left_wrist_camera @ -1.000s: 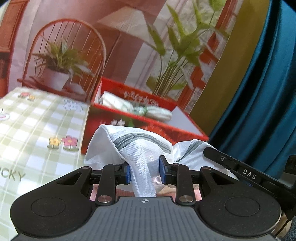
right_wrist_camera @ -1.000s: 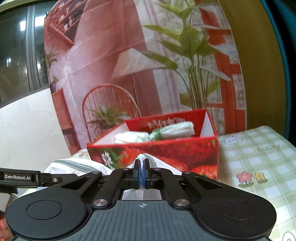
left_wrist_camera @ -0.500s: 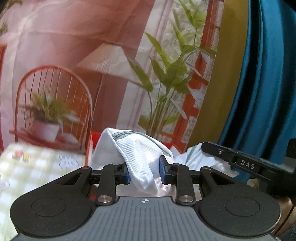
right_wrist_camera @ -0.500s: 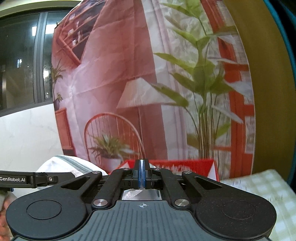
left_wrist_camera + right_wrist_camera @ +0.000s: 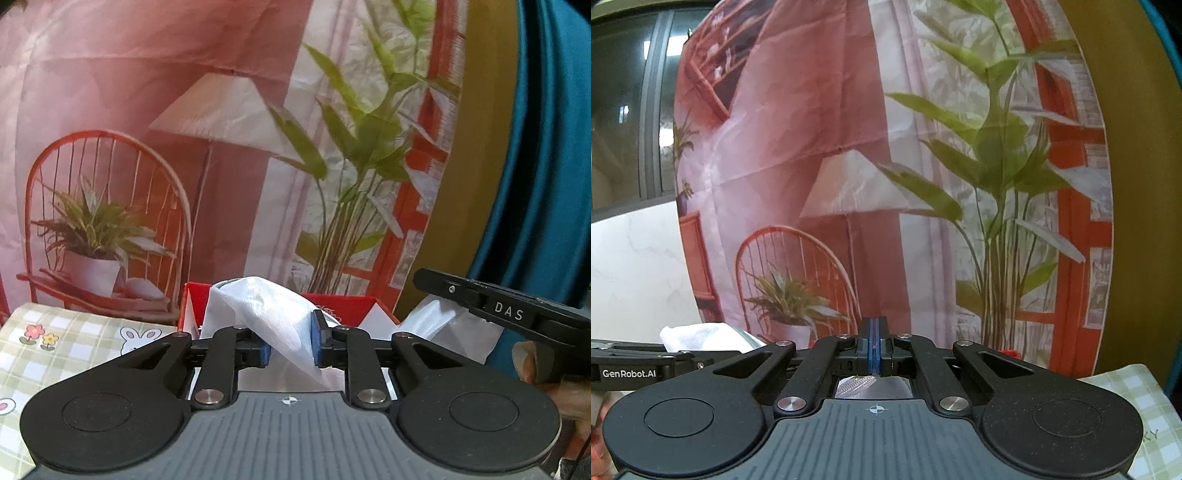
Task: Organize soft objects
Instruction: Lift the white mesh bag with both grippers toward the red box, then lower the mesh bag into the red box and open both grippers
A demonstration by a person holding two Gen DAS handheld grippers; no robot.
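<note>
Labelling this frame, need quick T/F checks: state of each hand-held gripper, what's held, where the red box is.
1. The left hand-held gripper grips white mesh fabric. True; its jaws have just been closing.
2. The right hand-held gripper is wide open. False: its pads are pressed shut, with fabric showing just behind them.
3. The red box lies beyond the left gripper. True.
4. The tablecloth is plain blue. False: green check with flowers and rabbits.

Each camera sits just behind its own gripper, looking forward and slightly down past the fingers at the printed backdrop (image 5: 221,110) close ahead, which both views share, the right-hand view seeing it from further left.
</note>
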